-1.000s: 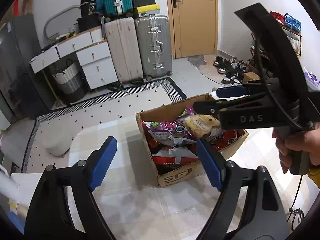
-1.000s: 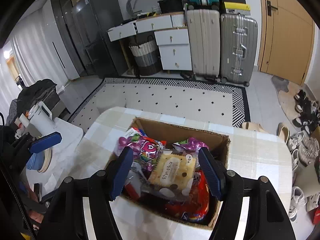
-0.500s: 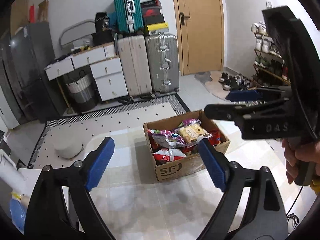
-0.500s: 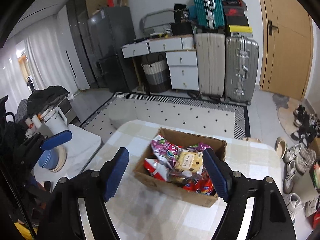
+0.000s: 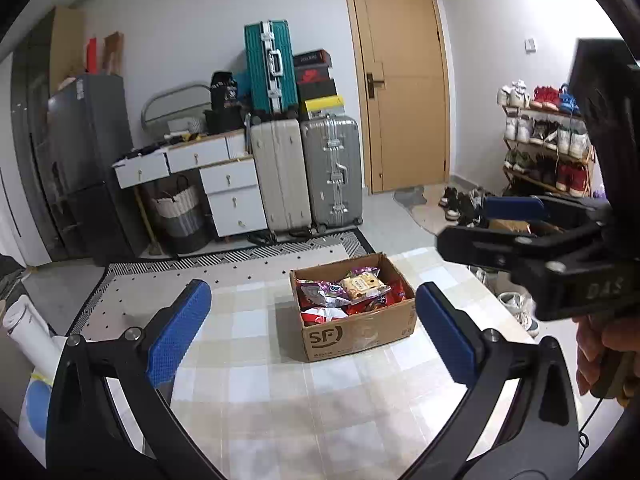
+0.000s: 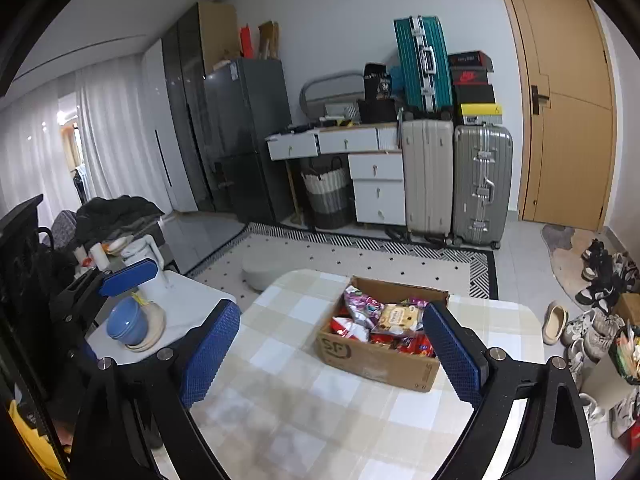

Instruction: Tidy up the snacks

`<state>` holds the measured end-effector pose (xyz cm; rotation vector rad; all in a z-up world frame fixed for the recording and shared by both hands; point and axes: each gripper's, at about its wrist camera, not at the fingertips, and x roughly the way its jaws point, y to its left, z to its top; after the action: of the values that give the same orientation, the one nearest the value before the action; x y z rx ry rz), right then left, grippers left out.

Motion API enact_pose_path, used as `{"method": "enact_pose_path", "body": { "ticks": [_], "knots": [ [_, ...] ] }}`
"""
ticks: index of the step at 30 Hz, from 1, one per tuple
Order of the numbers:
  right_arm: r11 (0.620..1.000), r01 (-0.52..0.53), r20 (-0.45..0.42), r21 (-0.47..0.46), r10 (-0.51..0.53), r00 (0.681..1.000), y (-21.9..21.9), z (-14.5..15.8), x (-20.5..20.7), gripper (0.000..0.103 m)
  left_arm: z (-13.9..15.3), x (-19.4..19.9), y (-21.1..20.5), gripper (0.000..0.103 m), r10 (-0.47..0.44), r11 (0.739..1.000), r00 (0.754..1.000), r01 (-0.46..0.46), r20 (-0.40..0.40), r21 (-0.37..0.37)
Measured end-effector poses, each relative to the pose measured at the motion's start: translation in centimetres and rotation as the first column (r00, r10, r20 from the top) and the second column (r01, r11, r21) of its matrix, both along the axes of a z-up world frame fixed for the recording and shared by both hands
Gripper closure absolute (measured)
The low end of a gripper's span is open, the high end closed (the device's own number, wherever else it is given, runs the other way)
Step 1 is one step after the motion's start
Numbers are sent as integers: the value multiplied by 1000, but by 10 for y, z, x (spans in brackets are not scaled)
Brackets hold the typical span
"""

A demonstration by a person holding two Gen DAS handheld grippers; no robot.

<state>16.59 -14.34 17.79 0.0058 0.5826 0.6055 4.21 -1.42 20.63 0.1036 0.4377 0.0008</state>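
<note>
A brown cardboard box (image 5: 356,332) marked SF sits on the checked tablecloth (image 5: 280,400); it also shows in the right wrist view (image 6: 376,364). It is full of snack packets (image 5: 352,292), purple, red and a pale biscuit pack (image 6: 396,316). My left gripper (image 5: 312,332) is open and empty, well back from the box. My right gripper (image 6: 336,356) is open and empty, also well back and above the table. The right gripper shows at the right of the left wrist view (image 5: 516,224).
A white side table (image 6: 176,312) with a blue bowl (image 6: 124,320) and kettle stands left of the table. Suitcases (image 5: 304,176), a drawer desk, a door and a shoe rack (image 5: 544,144) line the room behind. Shoes lie on the floor at right.
Both grippers have pulled back and up from the box, which now looks smaller and farther away. Both stay open and empty.
</note>
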Motion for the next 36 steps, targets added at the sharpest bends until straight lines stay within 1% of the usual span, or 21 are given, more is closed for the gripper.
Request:
{"method": "enact_pose_path", "body": {
  "ticks": [1,2,7,8,9,10,11,12,14,16,18,20,22,23,27,31,33,36],
  "knots": [
    [1000,3,13,12,-3,1000,-4,1,-13,6,3,-10,0,1,6,1000,1000,-6,13,-4],
    [1000,6,20,19,-6,1000,-6,2,-21,2,5,-19,1,1,12,1000,1000,-11,23,-7],
    [996,20,94,83,-27,995,-26,-3,-78,1,9,-74,14,1,44,997,997,-40,60,-66],
    [996,17,101,87,-26,995,-29,-6,-86,1,7,-80,17,1,55,996,997,-51,61,-67],
    [995,19,112,95,-29,993,-32,-8,-96,1,6,-89,18,1,84,995,995,-80,63,-56],
    [994,23,125,102,-36,991,-36,-10,-106,1,4,-98,19,1,109,994,992,-108,58,-32],
    [994,24,133,104,-37,990,-37,-12,-112,1,1,-105,20,1,122,992,991,-121,58,-22],
    [994,19,144,104,-34,989,-39,-15,-119,1,-1,-112,23,1,127,992,990,-126,64,-27],
    [995,8,178,103,-27,984,-42,-20,-130,1,-7,-122,29,1,128,991,989,-124,72,-54],
    [997,9,210,83,-27,977,-42,-26,-138,1,-15,-129,36,1,137,988,989,-132,63,-81],
    [998,4,222,68,-19,975,-42,-34,-141,1,-23,-130,39,1,131,987,990,-126,55,-95],
    [998,13,235,58,-26,972,-43,-43,-139,1,-32,-122,42,1,141,987,988,-136,60,-86],
    [998,24,249,62,-39,968,-46,-54,-136,1,-43,-120,44,1,160,986,984,-155,82,-69],
    [998,33,253,61,-47,966,-48,-60,-132,1,-52,-110,43,1,169,984,982,-164,82,-66],
    [995,96,284,13,-96,954,-51,-98,-118,1,-88,-89,55,1,180,978,981,-171,70,-116],
    [990,133,319,-33,-116,941,-55,-139,-107,1,-128,-66,66,1,191,970,978,-175,84,-170],
    [988,145,325,-47,-122,938,-57,-161,-101,1,-149,-49,70,1,196,968,976,-177,94,-177],
    [986,157,315,-54,-133,940,-59,-190,-91,1,-185,-24,69,1,190,970,978,-173,85,-173]
  ]
}}
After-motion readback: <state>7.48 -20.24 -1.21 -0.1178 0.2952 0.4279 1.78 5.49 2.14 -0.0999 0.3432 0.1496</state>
